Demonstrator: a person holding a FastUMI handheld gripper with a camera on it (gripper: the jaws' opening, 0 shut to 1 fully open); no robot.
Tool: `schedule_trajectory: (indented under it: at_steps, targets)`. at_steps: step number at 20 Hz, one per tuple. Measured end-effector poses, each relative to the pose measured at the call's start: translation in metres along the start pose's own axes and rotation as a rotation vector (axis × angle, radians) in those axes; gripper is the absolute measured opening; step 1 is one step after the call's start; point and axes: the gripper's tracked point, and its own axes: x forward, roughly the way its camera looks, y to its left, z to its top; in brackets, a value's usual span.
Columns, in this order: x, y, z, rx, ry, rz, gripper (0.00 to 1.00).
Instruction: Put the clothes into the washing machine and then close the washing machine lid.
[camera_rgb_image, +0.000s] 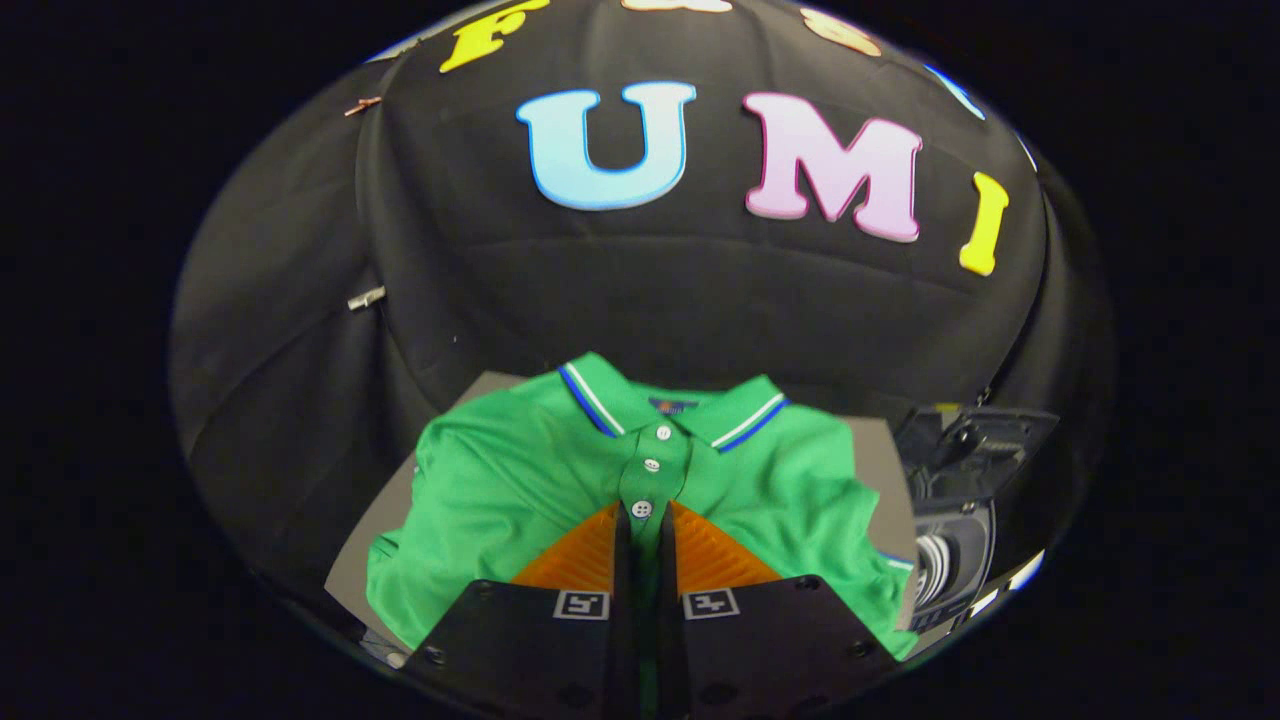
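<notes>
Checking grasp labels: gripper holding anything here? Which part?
Yes. The gripper is nearly shut, its fingers pinching a fold of the green polo shirt at the button placket, just below the collar.

shirt (520, 500) hem: under tongs (641, 525) | washing machine (955, 540): mostly cut off by view edge

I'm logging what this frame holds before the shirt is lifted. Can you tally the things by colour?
Green: 1, the polo shirt, pinched between the nearly closed fingers of the gripper
Grey: 1, the tabletop
Black: 1, the washing machine
Total: 3
</notes>
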Motion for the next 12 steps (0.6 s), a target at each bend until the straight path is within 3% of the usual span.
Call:
schedule_trajectory:
  at_steps: [1,4,12]
  targets:
    - [0.004,-0.002,0.003,-0.013,-0.01,-0.007,0.12]
    - [0.0,-0.001,-0.026,0.061,0.136,0.012,0.12]
    - [-0.032,-0.002,0.013,-0.111,-0.008,0.057,0.12]
